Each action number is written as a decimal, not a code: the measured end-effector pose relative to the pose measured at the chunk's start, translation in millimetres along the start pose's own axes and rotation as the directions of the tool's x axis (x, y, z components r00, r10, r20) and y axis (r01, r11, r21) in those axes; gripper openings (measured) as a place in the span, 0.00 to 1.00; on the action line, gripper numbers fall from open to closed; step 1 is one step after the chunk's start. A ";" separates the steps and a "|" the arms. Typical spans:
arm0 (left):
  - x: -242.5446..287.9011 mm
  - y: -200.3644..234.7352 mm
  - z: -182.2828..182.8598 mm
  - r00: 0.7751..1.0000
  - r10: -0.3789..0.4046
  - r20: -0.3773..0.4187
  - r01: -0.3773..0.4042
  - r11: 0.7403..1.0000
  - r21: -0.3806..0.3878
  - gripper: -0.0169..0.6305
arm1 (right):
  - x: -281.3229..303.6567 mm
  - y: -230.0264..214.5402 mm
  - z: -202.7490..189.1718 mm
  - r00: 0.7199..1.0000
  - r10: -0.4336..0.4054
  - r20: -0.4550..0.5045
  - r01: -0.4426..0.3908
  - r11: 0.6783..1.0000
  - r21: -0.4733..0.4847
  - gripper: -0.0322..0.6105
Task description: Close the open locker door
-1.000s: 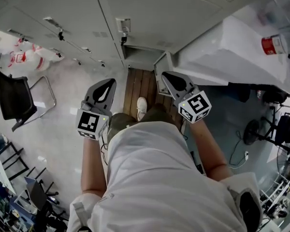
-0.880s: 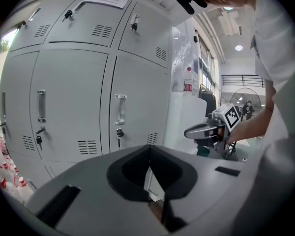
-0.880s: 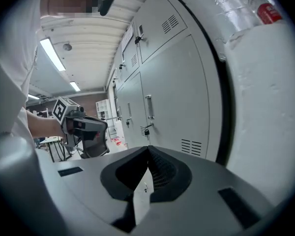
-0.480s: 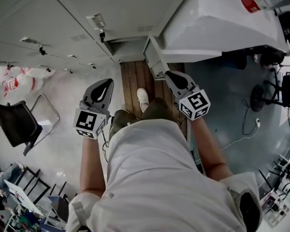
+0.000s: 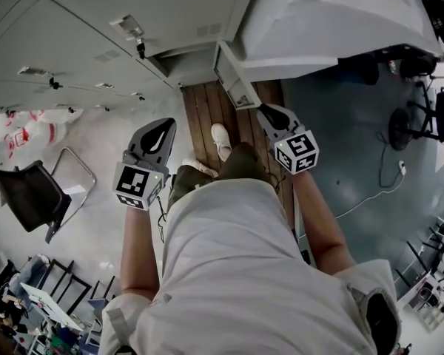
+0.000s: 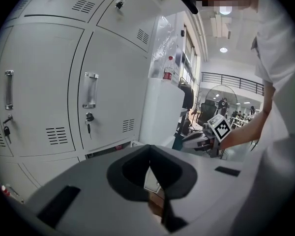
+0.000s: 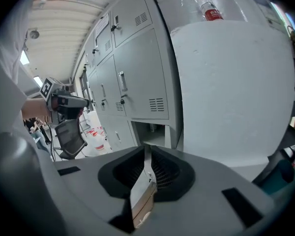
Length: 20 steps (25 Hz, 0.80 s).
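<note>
Head view, biggest first: what fills the top?

A bank of grey lockers (image 5: 81, 28) runs along the upper left; just right of it stands a big white block (image 5: 333, 21); the person's pale shirt (image 5: 237, 272) covers the bottom middle.

And the task's thing?

The open locker door (image 5: 234, 80) belongs to a low compartment at the bank's right end; it swings out over a strip of wooden floor (image 5: 203, 113), close beside the white block; the right gripper view also shows that compartment standing open.

Smaller things?

A black chair (image 5: 29, 194) sits on the pale floor at left, well apart from the door; a white shoe (image 5: 220, 140) rests on the wood between the two grippers; a bottle with a red label (image 7: 210, 11) stands on top of the white block.

The grippers?

The right gripper (image 5: 264, 110) points toward the door's lower corner and is near it; whether it touches, I cannot tell; its own view shows the jaws a slit apart, having just been opening, with nothing between them. The left gripper (image 5: 168, 124) hovers over the pale floor beside the wood, to the left of the door and apart from it; its jaws meet at the tips and hold nothing.
</note>
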<state>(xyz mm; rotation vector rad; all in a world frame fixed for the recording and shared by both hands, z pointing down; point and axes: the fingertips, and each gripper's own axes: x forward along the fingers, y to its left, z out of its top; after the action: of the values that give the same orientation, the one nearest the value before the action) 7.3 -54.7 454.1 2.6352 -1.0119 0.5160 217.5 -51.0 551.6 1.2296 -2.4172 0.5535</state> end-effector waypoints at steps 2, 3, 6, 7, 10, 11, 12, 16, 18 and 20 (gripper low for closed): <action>1.5 0.5 -2.7 1.000 0.000 -0.011 0.000 1.000 -0.004 0.03 | 2.2 -7.4 -12.8 1.000 -0.015 -0.022 0.016 1.000 0.009 0.15; 2.0 1.1 -3.9 1.000 0.001 -0.016 -0.001 1.000 -0.007 0.03 | 3.9 -10.9 -19.0 0.999 -0.021 -0.032 0.022 1.000 0.015 0.16; 2.6 3.2 -7.1 1.000 0.005 -0.030 -0.006 1.000 -0.015 0.03 | 10.8 -19.7 -36.0 0.998 -0.029 -0.064 0.031 0.999 0.033 0.19; 2.4 4.0 -8.0 0.999 0.008 -0.033 -0.009 1.000 -0.019 0.03 | 13.4 -22.3 -41.1 0.997 -0.029 -0.075 0.032 0.999 0.034 0.20; 1.3 6.1 -10.5 0.999 0.017 -0.041 -0.018 0.999 -0.033 0.03 | 22.0 -29.9 -55.5 0.994 -0.029 -0.110 0.032 0.999 0.026 0.22; 1.0 6.4 -11.4 0.999 0.020 -0.044 -0.022 0.999 -0.033 0.03 | 24.8 -32.4 -59.7 0.992 -0.028 -0.120 0.031 0.999 0.026 0.22; 0.6 6.7 -12.5 0.999 0.024 -0.049 -0.025 0.999 -0.032 0.03 | 27.6 -34.7 -63.5 0.991 -0.025 -0.130 0.029 0.999 0.027 0.23; -2.5 10.2 -15.6 0.997 0.040 -0.062 -0.042 0.999 -0.033 0.03 | 38.7 -39.3 -75.1 0.987 -0.010 -0.163 0.015 1.000 0.027 0.25; -4.8 11.9 -16.5 0.997 0.049 -0.065 -0.051 0.998 -0.036 0.03 | 42.0 -39.8 -79.5 0.984 -0.004 -0.179 0.008 1.000 0.020 0.25; -7.0 13.3 -17.1 0.996 0.057 -0.067 -0.060 0.997 -0.039 0.03 | 44.8 -40.1 -83.1 0.981 0.001 -0.192 0.001 1.000 0.014 0.25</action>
<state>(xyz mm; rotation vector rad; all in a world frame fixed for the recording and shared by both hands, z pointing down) -10.5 -53.8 468.1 2.5420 -1.0702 0.5853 238.0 -61.5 651.5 1.1262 -2.2561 0.6579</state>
